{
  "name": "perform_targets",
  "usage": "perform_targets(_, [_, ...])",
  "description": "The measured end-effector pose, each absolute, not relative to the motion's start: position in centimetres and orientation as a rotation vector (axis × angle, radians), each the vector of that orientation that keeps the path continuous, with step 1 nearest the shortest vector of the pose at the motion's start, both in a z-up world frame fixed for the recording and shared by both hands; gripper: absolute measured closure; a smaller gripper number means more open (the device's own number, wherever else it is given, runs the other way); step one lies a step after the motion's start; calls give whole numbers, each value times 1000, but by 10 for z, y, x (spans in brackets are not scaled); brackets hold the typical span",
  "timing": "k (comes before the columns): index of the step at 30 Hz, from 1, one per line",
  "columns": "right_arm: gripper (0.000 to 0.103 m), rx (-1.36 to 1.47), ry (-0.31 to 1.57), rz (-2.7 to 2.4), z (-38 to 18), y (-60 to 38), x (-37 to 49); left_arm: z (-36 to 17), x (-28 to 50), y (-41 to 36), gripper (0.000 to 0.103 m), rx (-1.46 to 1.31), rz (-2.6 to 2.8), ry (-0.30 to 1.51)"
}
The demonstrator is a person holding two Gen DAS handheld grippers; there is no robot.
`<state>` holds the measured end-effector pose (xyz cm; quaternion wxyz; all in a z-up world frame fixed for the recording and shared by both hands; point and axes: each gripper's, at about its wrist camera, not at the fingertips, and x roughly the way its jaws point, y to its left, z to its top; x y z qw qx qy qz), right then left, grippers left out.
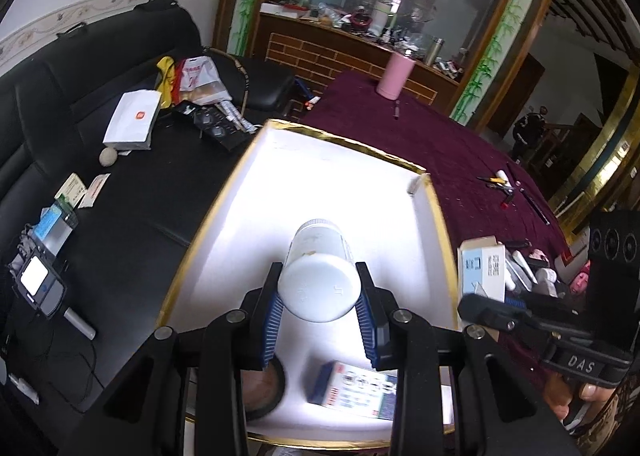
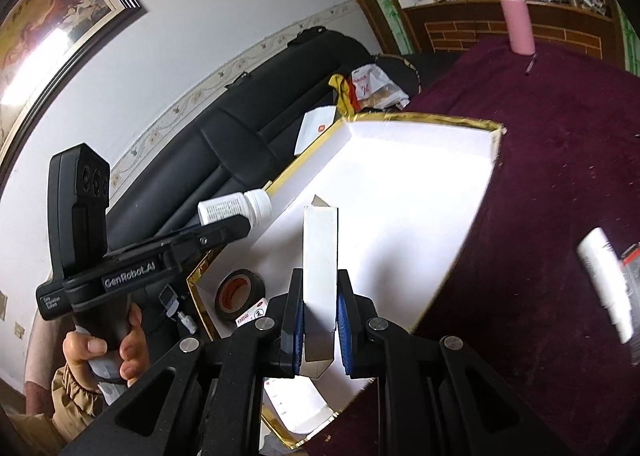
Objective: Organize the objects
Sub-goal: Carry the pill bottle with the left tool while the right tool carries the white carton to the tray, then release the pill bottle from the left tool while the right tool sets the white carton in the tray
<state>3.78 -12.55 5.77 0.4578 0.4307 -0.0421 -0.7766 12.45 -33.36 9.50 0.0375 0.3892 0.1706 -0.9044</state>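
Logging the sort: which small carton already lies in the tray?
The blue-ended printed carton lying by the tape roll; the white carton is clamped in the right claw.

Blue box (image 1: 356,390) blurred; tape roll (image 1: 262,386) half hidden.

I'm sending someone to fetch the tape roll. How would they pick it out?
Find the white gold-rimmed tray on the maroon tablecloth. In its near corner, beside a printed box, the black tape roll lies flat: the only ring-shaped item, with an orange-brown core.

You had the tray (image 1: 224,200) on the table (image 1: 400,128); tape roll (image 1: 260,388) and box (image 1: 356,388) lay inside; sofa (image 1: 120,196) left.
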Motion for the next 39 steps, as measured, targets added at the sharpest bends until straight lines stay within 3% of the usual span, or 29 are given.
perform_targets(17, [87, 1227, 86, -1813, 28, -220, 21, 56, 114, -367, 70, 1288, -2650, 553])
perform_targets(28, [87, 1306, 231, -1767, 1, -226, 46, 45, 129, -360, 70, 1331, -2650, 513])
perform_targets(39, [87, 1308, 190, -1705, 1, -210, 77, 45, 139, -359, 70, 1334, -2651, 507])
